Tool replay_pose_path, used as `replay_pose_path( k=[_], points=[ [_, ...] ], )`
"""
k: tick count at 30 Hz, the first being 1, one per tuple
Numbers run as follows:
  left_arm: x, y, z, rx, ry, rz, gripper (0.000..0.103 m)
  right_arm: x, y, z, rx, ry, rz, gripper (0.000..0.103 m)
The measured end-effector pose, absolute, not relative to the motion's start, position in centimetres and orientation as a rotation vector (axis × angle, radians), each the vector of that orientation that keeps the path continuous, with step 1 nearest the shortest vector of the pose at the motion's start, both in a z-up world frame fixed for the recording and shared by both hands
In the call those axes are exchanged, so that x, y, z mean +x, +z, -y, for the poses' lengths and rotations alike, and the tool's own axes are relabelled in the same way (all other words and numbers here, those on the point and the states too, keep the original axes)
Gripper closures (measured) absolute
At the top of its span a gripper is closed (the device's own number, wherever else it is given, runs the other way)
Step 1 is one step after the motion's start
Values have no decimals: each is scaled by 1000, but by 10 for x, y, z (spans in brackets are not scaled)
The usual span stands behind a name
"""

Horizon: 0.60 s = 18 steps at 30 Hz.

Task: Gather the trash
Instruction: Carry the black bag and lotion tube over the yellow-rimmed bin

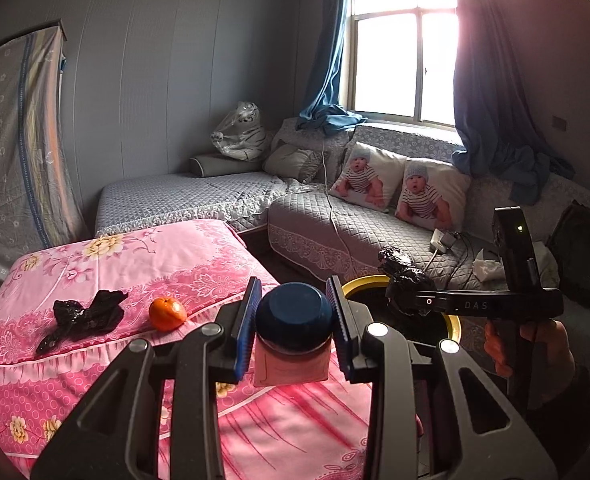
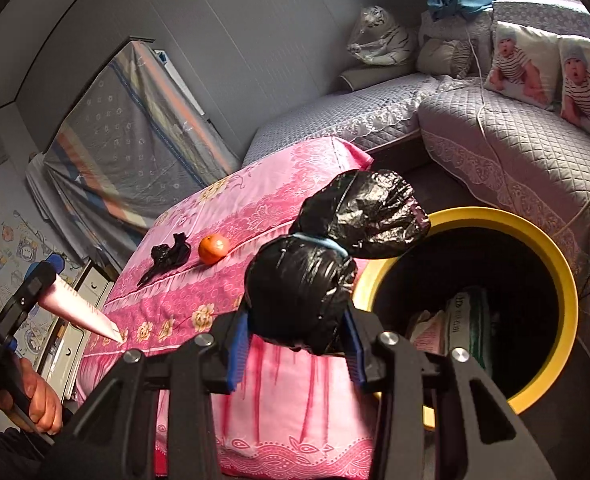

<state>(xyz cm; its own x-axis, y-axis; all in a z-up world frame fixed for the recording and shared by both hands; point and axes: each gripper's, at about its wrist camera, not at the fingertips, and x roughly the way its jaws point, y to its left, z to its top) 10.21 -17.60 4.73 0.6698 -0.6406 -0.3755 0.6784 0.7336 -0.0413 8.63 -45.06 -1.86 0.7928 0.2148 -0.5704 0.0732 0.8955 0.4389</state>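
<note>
Crinkled black tied trash bag, blue-banded, sits clamped in our right gripper at the yellow bin's nine o'clock. Our left gripper pinches a pink tube by its navy cap.

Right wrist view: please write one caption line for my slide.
Right gripper carries a tied black bag beside the yellow-rimmed bin.

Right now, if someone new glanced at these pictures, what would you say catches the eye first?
The right claw grips a tied black bag just beside the yellow-rimmed bin. The left claw holds a pink tube by its dark blue cap. Behind them, on the pink floral cloth, sit an orange and another crumpled black bag.
</note>
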Motion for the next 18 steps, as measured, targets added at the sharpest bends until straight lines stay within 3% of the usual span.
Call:
replay_pose_path(
  k=[18],
  points=[
    [112,37,262,184,-873,-408,72,52,-47,512,496,-116,-635,66]
  ],
)
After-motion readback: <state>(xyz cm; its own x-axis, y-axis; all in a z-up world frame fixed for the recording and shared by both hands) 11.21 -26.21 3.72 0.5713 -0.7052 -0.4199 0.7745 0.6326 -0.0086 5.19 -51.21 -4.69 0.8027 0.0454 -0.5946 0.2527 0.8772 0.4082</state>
